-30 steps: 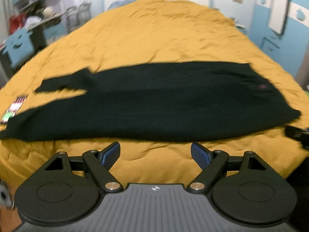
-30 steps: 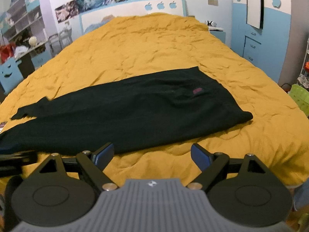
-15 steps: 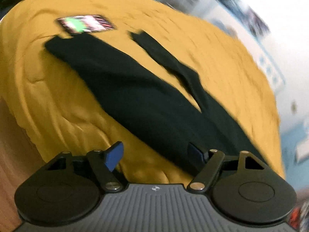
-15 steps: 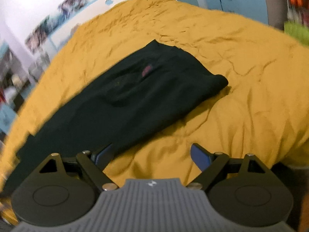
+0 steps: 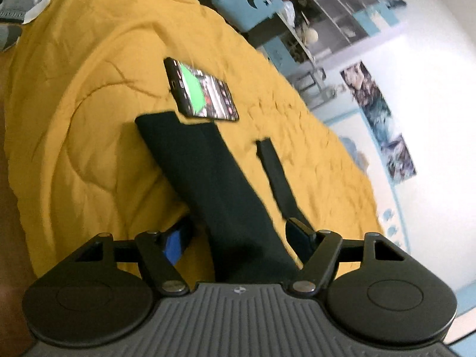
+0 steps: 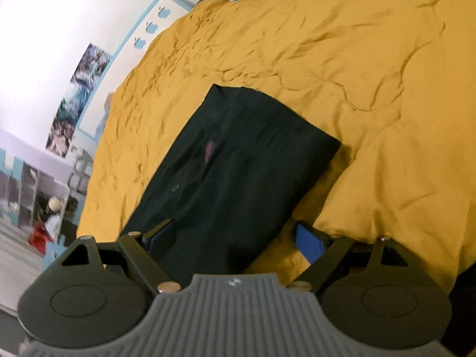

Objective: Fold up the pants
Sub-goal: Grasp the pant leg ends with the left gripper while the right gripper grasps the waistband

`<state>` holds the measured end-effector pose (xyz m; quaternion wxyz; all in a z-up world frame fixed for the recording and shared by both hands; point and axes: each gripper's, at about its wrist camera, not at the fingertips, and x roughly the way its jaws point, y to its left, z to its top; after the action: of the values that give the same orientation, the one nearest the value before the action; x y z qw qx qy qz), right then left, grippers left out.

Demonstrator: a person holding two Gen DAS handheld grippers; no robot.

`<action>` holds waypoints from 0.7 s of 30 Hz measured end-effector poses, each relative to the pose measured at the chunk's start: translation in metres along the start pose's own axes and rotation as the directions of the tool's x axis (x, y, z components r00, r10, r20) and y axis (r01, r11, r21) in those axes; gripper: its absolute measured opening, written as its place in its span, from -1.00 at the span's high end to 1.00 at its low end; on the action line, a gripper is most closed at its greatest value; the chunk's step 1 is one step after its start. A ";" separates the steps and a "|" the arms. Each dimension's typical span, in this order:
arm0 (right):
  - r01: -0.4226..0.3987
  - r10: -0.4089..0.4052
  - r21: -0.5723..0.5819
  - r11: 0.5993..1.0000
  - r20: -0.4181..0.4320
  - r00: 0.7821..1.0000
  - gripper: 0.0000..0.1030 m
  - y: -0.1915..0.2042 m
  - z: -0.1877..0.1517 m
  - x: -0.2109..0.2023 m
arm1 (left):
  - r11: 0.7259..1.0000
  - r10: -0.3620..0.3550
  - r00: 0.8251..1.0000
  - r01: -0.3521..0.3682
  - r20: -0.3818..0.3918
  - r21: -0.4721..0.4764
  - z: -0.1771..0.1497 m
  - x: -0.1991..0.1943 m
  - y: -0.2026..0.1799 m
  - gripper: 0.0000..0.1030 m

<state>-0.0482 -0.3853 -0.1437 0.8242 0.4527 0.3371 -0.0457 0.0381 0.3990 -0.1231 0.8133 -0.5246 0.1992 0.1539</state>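
Black pants [image 5: 202, 172] lie flat on a yellow bedspread [image 5: 89, 119], folded lengthwise. In the left wrist view the wide leg runs back from under my left gripper [image 5: 239, 236] to its hem beside a phone, and a narrow strip of the other leg [image 5: 276, 175] shows alongside. The left jaws are closing astride the leg, their pads apart from the cloth. In the right wrist view the waist end of the pants [image 6: 247, 163], with a small red label [image 6: 209, 150], lies between the spread fingers of my right gripper [image 6: 235, 238], which is open.
A phone [image 5: 200, 90] with a lit screen lies on the bedspread at the leg hem. The bed's edge drops off at the left in the left wrist view. Shelves [image 5: 321, 26], a blue chair back [image 5: 250, 3] and wall posters [image 6: 77, 98] stand beyond the bed.
Both grippers have rolled and come down close to the pants, the left over the leg end, the right over the waist end. The left jaws have narrowed.
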 end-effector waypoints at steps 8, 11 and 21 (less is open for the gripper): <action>-0.004 -0.002 0.098 0.995 0.057 0.998 -0.08 -0.009 0.009 0.008 | 0.999 0.044 0.999 -0.044 0.017 0.016 0.007 0.009 -0.006 0.31; 0.031 -0.038 0.103 0.994 0.062 0.997 0.69 -0.012 0.010 0.007 | 0.994 0.096 0.995 -0.097 0.019 0.040 0.011 0.012 -0.010 0.87; -0.099 0.084 0.201 0.975 0.081 0.993 1.00 -0.023 0.028 -0.014 | 0.984 0.048 0.998 -0.054 0.039 0.168 0.035 0.003 -0.059 0.97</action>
<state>-0.0538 -0.4237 -0.1416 0.7862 0.5482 0.2793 -0.0582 0.0736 0.4075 -0.0650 0.8539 -0.4458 0.2108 0.1663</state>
